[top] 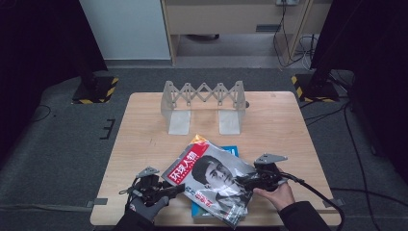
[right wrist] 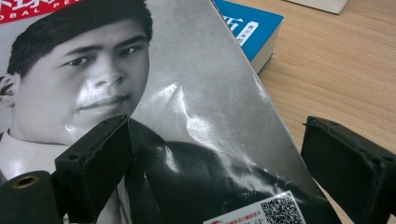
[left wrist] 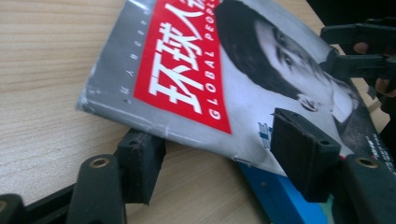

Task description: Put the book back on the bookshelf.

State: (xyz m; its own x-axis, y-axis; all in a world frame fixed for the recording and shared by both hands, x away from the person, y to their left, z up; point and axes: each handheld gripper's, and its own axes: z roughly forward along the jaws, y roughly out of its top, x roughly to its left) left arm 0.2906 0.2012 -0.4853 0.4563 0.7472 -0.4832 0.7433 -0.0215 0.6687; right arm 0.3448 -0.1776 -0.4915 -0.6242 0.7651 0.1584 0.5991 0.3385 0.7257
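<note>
Setting: wooden table (top: 144, 125) on grey carpet, a folding rack (top: 204, 98) at its far edge.

Left gripper (left wrist: 219, 158): jaws apart, one pad under the magazine's edge, one over the cover; not yet pinched. Right gripper (right wrist: 215, 163): jaws spread wide, straddling the opposite edge; hand (top: 276, 195) behind it.

Magazine (top: 211, 180): near front centre of the table, lying askew on a blue book (right wrist: 250, 25), near corner lifted. Glossy, thin and floppy, likely light and slippery; creased already, so it should sag if held at one point. Best taken at two opposite edges, or along the spine.

Legible: "GLOBAL PEOPLE" under white Chinese characters on a red panel; QR code at a lower corner. Book's white lettering unreadable.
</note>
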